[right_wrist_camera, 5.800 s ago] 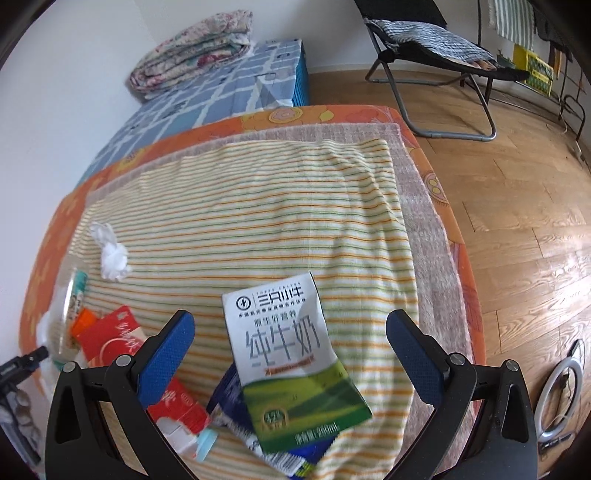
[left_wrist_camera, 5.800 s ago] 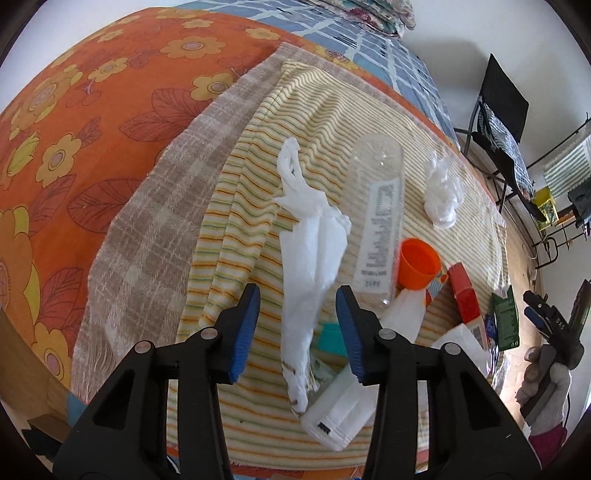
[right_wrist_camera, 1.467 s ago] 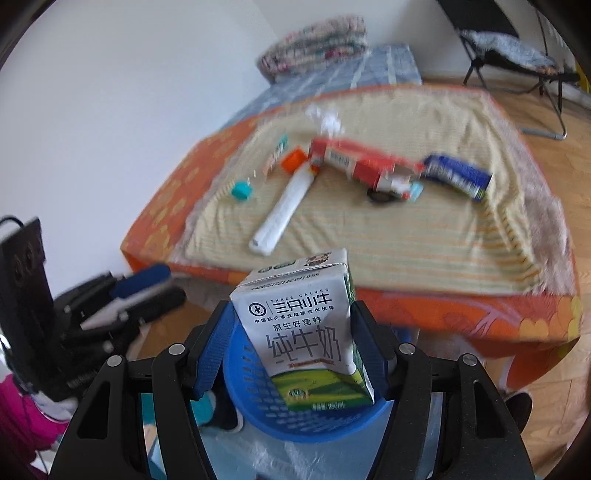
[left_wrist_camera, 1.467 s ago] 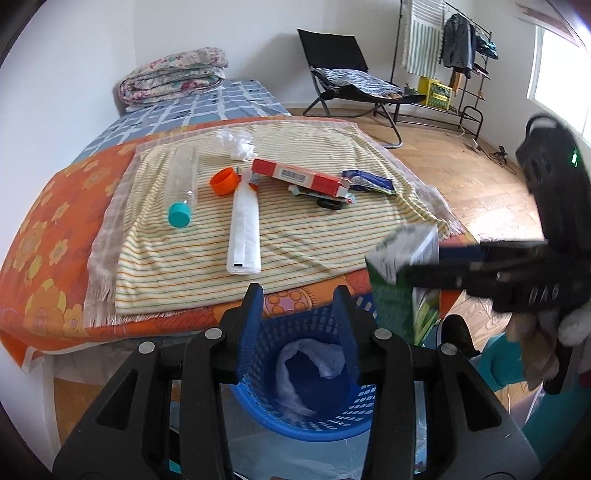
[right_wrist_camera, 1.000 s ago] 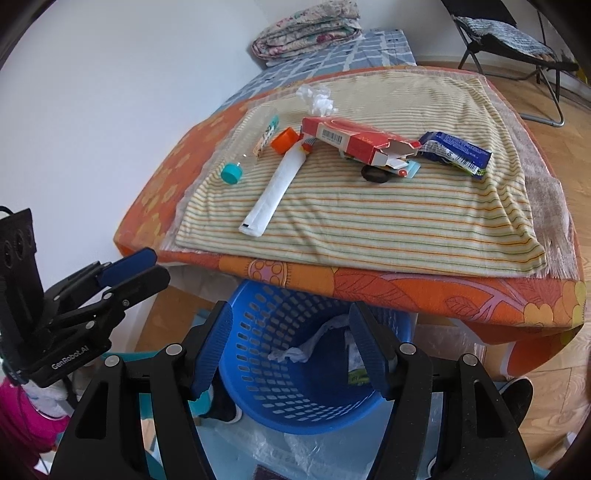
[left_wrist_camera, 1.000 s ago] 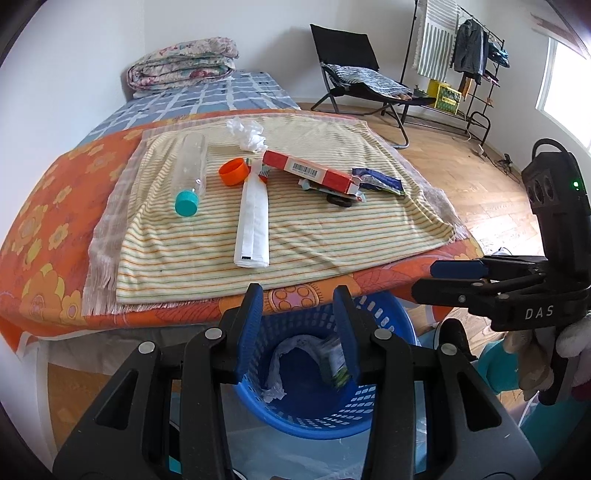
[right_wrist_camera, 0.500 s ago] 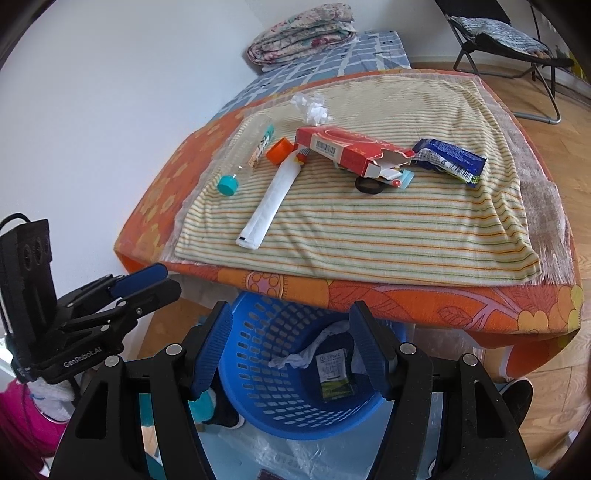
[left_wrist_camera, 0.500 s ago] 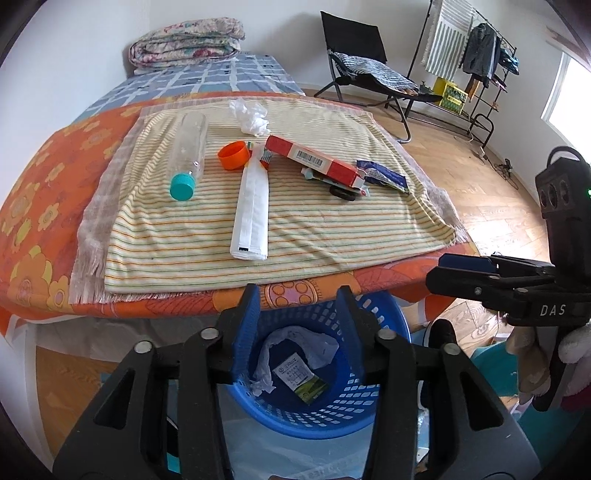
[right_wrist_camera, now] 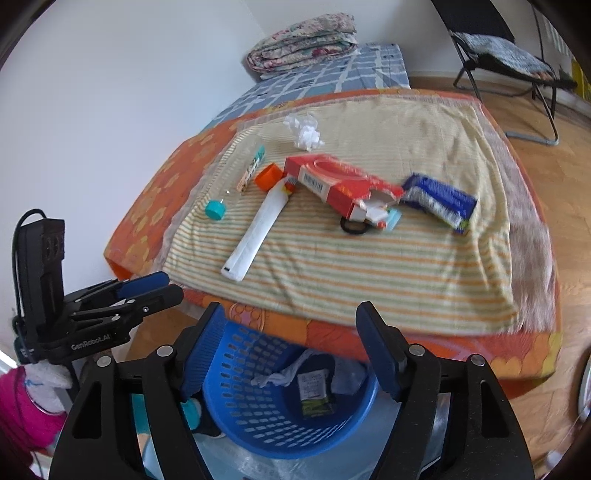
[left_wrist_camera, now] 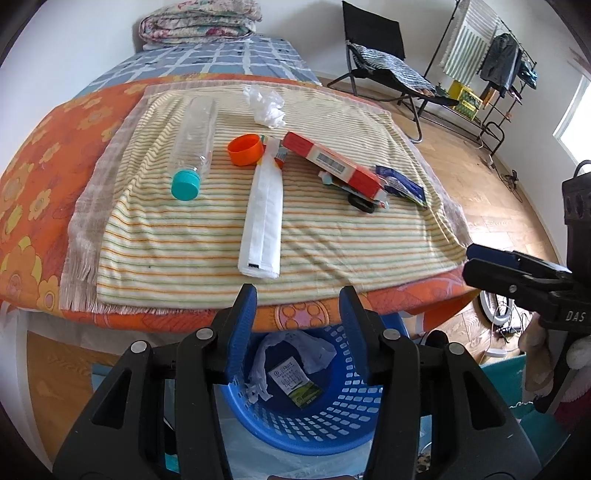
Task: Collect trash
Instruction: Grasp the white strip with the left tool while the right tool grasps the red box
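Note:
A blue basket [left_wrist_camera: 325, 421] [right_wrist_camera: 258, 417] stands on the floor below the bed edge. A milk carton [left_wrist_camera: 295, 382] [right_wrist_camera: 314, 393] and white tissue [left_wrist_camera: 314, 350] lie in it. My left gripper [left_wrist_camera: 297, 328] is open and empty above the basket. My right gripper [right_wrist_camera: 290, 349] is open and empty above it too. On the striped cloth lie a clear bottle [left_wrist_camera: 194, 142], an orange cap [left_wrist_camera: 245, 149], a long white packet [left_wrist_camera: 262, 208] [right_wrist_camera: 256, 232], a red box [left_wrist_camera: 332, 164] [right_wrist_camera: 340, 182], a blue wrapper [left_wrist_camera: 400, 184] [right_wrist_camera: 439, 203] and crumpled tissue [left_wrist_camera: 266, 105] [right_wrist_camera: 304, 133].
The bed with an orange floral sheet [left_wrist_camera: 33, 155] holds the striped cloth [left_wrist_camera: 332, 251]. A folded quilt [left_wrist_camera: 199, 18] lies at the far end. A black folding chair [left_wrist_camera: 384, 74] and a clothes rack [left_wrist_camera: 491, 62] stand on the wooden floor to the right.
The right gripper let go of the milk carton, which dropped into the basket. Both grippers have since lifted a little, so the bed sits lower in view.

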Tool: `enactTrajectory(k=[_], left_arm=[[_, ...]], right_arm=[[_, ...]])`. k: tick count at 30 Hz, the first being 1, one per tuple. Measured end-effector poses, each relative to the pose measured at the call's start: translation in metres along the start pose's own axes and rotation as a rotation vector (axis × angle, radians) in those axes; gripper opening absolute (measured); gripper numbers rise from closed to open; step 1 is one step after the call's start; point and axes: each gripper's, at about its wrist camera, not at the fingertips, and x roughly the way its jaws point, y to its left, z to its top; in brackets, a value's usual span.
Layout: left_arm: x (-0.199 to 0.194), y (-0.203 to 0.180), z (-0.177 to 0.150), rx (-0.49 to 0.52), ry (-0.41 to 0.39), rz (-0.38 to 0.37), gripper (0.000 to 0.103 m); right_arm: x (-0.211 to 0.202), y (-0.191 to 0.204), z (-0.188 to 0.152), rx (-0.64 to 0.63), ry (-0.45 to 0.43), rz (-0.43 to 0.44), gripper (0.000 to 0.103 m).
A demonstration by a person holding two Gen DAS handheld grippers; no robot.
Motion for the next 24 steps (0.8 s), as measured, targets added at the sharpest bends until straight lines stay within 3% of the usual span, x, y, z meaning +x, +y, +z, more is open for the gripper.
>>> enactTrajectory(k=[14, 24], left_arm=[[0.045, 0.007, 0.035, -0.031, 0.086, 0.009, 0.047], [0.081, 0.015, 0.045, -0.059, 0.160, -0.004, 0.047]], right_arm=[[0.042, -0.048, 0.077, -0.039, 0.079, -0.016, 0.077], [0.097, -0.097, 0.114, 0.164, 0.124, 0.090, 0.077]])
